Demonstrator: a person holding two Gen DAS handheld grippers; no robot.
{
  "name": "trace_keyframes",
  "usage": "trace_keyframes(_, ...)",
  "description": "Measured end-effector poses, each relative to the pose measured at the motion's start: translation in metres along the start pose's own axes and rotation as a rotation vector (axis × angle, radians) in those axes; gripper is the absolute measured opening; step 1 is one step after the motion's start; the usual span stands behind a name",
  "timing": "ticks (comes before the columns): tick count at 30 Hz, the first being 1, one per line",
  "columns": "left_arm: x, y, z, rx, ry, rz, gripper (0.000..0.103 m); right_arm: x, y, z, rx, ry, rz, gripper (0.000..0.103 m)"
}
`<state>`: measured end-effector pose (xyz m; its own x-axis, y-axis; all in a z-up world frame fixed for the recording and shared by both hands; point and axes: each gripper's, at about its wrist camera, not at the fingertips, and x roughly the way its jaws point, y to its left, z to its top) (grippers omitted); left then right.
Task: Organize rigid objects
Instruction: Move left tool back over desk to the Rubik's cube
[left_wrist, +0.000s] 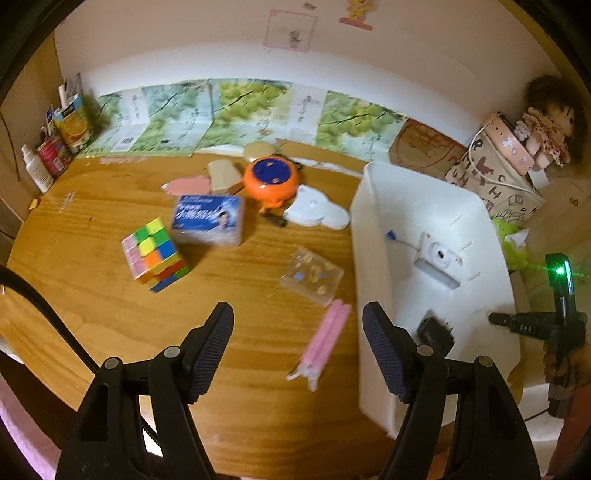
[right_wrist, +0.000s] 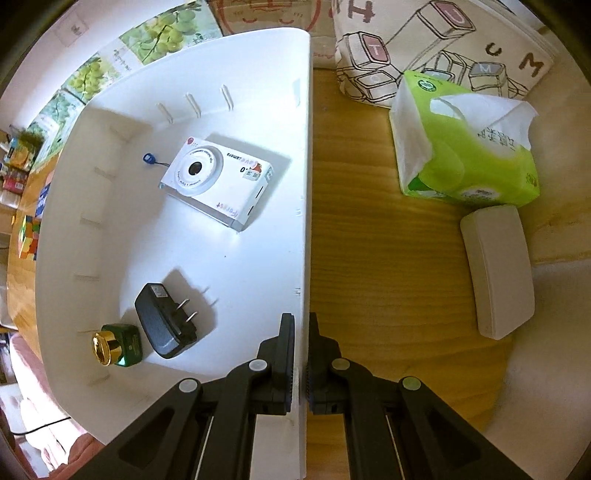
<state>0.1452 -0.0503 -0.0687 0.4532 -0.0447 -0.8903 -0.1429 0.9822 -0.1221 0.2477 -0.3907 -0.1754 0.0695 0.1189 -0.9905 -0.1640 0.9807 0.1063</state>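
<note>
My left gripper (left_wrist: 299, 332) hangs open above the wooden table, pads bare. Below it, near the right finger, lies a pink clip bundle (left_wrist: 325, 341). Farther off sit a clear plastic box (left_wrist: 312, 277), a colourful puzzle cube (left_wrist: 155, 254), a blue card box (left_wrist: 208, 219), an orange round reel (left_wrist: 271, 179) and a white cloud-shaped piece (left_wrist: 317, 212). My right gripper (right_wrist: 302, 321) is shut on the side wall of the white bin (right_wrist: 258, 258), pointing down. Inside the bin lie a white camera (right_wrist: 218, 181), a black plug adapter (right_wrist: 162, 321) and a green jar with a gold lid (right_wrist: 118, 345).
Right of the bin lie a green tissue pack (right_wrist: 465, 147) and a white case (right_wrist: 496, 273), with a printed tote bag (right_wrist: 443, 44) behind them. Bottles and cartons (left_wrist: 55, 147) crowd the table's far left corner. A beige case (left_wrist: 221, 175) lies near the back wall.
</note>
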Motion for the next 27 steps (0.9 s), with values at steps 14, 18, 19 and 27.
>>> trace_keyframes(14,0.001,0.051,0.005,0.072,0.078,0.064,0.081,0.000,-0.001,-0.022,0.057,-0.007,-0.049,0.005)
trace_keyframes(18,0.006,0.064,0.012,0.098,0.106,0.062,0.087,0.000,0.000,-0.025,0.091,-0.014,-0.063,0.006)
trace_keyframes(19,0.007,0.068,0.015,0.100,0.116,0.061,0.088,0.000,0.000,-0.025,0.097,-0.015,-0.066,0.006)
trace_keyframes(27,0.028,0.098,0.033,0.102,0.188,0.068,0.093,0.001,-0.001,-0.027,0.158,-0.018,-0.081,0.008)
